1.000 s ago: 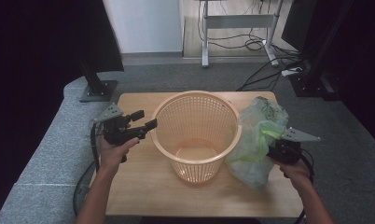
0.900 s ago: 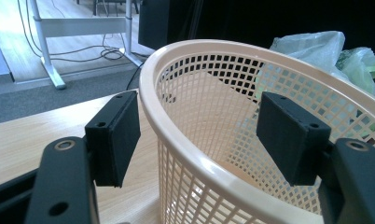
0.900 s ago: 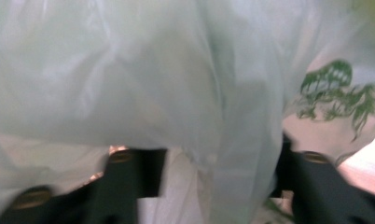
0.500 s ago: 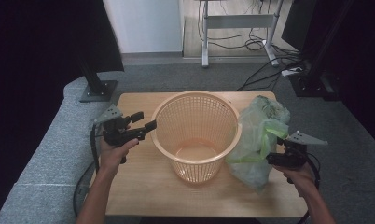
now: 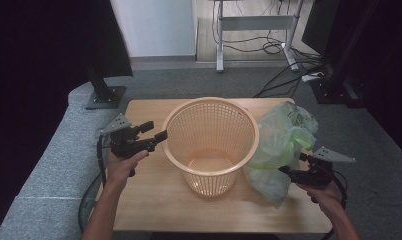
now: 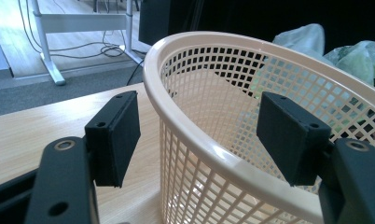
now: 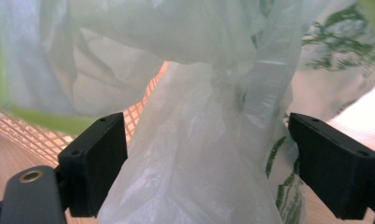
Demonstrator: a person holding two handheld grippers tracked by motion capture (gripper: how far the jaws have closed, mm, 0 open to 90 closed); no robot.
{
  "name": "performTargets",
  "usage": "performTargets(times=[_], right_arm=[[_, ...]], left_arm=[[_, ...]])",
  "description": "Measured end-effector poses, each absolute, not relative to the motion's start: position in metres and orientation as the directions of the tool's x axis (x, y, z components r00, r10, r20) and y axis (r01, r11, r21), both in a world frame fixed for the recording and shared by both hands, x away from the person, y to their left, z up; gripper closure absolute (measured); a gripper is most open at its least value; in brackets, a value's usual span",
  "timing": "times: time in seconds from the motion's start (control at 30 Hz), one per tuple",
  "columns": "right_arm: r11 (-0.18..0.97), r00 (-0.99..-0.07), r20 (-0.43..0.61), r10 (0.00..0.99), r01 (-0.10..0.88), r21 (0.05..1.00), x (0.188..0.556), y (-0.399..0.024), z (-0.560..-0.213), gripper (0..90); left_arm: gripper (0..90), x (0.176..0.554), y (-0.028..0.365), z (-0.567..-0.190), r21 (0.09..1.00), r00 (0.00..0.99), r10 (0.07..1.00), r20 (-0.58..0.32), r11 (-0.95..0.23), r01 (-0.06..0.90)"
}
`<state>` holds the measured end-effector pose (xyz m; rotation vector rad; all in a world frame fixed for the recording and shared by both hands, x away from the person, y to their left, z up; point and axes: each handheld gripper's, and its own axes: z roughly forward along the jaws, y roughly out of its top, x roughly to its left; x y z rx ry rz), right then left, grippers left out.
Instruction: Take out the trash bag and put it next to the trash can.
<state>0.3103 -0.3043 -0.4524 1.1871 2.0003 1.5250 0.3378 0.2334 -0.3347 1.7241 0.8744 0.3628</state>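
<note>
basket [image 5: 209,144]: peach plastic mesh, upright, empty, mid-table; rim betw spread jaws of left gripper [image 6: 199,140] | bag [image 5: 279,145]: thin translucent white/green plastic, crumpled, leaning on basket's side; its lower part betw wide-apart jaws of right gripper [image 7: 209,163]

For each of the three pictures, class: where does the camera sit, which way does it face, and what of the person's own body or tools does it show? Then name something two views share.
High view: above the person's side, looking forward and down on the table; forearms, left gripper, right gripper.
Left gripper view: between open jaws straddling the basket rim.
Right gripper view: open jaws around the plastic bag.
Shared: basket, bag.
</note>
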Motion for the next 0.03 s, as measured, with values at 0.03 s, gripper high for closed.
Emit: performTargets(times=[0.03], right_arm=[[0.069, -0.584, 0.199, 0.787, 0.404, 0.912, 0.311, -0.3034, -0.4523, 11.9]], left_arm=[[30.4, 0.3378, 0.2334, -0.3347, 0.922, 0.679, 0.71, -0.186, -0.112, 0.37]])
